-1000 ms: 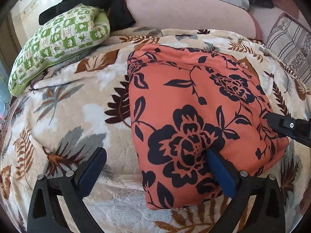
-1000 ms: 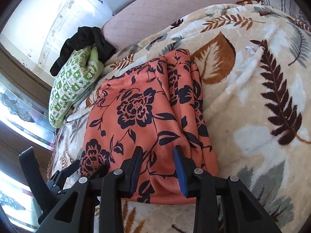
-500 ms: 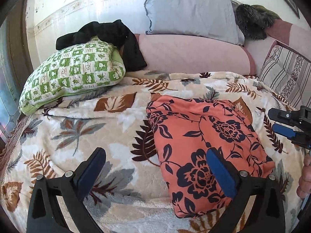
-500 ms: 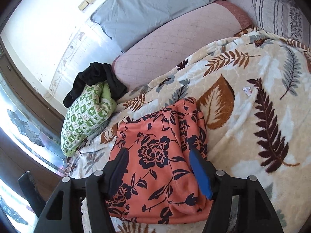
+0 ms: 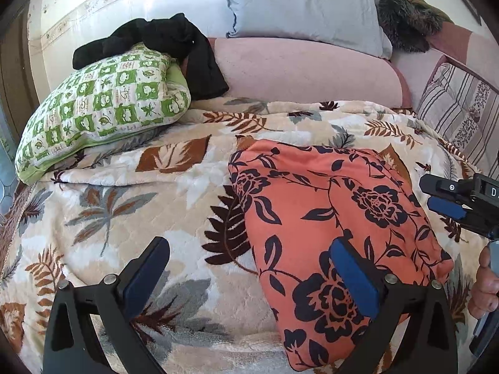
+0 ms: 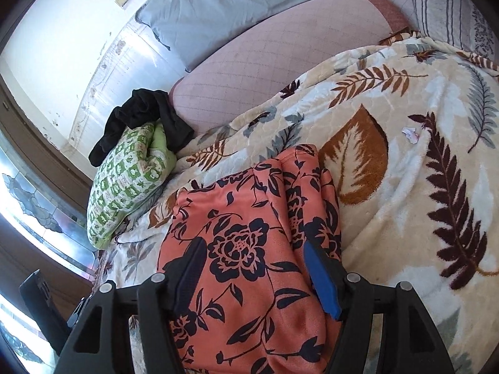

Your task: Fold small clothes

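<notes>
A folded orange garment with a black flower print (image 5: 336,218) lies flat on a plush cream blanket patterned with brown and grey leaves (image 5: 124,218), which covers the bed. The garment serves as landmark. Seen from the right wrist, its stacked folded edges (image 6: 312,187) run along its right side, beside a large brown leaf of the blanket print.

The left hand-held gripper (image 5: 249,277) hangs above the near-left corner of the garment, jaws spread wide with nothing between them; its right blue pad (image 5: 354,280) shows over the orange cloth and its left pad (image 5: 145,274) over bare blanket, neither visibly pressing on anything.

The right hand-held gripper (image 6: 257,274) hangs above the near end of the garment. Its jaws have just been opening and now stand apart, straddling the view of the cloth without pinching it. From the left wrist it appears at the garment's right edge (image 5: 452,199), with part of a person's hand (image 5: 485,286) below it.

Beyond the garment's far-left corner lies a green-and-white checked pillow (image 5: 99,115) with a crumpled black cloth (image 5: 168,40) draped over its top. Behind the garment runs a long pink quilted bolster (image 5: 299,68), and a pale blue pillow (image 5: 302,3) leans on the wall above it. To the far right of the garment stands a striped cushion (image 5: 458,115).
</notes>
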`<state>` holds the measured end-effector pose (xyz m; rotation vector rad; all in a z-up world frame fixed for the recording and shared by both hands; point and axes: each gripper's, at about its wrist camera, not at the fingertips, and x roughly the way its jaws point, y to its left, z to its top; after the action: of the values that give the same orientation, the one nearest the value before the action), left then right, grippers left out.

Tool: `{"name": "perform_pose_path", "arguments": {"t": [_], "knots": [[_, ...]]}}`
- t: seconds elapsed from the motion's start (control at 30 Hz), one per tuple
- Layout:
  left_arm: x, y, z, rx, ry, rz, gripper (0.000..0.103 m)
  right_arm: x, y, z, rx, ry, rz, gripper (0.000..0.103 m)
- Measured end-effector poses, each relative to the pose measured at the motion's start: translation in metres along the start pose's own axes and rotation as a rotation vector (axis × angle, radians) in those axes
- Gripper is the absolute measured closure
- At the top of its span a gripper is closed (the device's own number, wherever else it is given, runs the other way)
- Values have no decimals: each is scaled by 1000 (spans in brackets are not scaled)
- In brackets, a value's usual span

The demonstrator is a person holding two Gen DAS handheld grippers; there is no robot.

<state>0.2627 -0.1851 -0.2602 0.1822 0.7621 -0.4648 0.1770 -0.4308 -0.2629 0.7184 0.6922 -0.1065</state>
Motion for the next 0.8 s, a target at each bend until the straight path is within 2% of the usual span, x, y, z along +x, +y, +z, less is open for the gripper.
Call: {"name": "perform_pose_path", "arguments": {"t": [0.1,0.23,0.37,0.5,0.8], "knots": [[2,4,0,-33,5,-12,0,2,-5,0,3,7,-6,34],[6,4,1,-46,3,18,0,-2,-11,1,-6,-7,-14,34],[17,1,-4,-22,49,66,0,-8,-20,3,5,-16,-26,34],[14,-3,-5,5,33,94,0,-10,-23,3,16,-19,-23,34],[8,-1,-2,-3,22,87,0,0,-11,-3,-6,-6,-11,34]]}}
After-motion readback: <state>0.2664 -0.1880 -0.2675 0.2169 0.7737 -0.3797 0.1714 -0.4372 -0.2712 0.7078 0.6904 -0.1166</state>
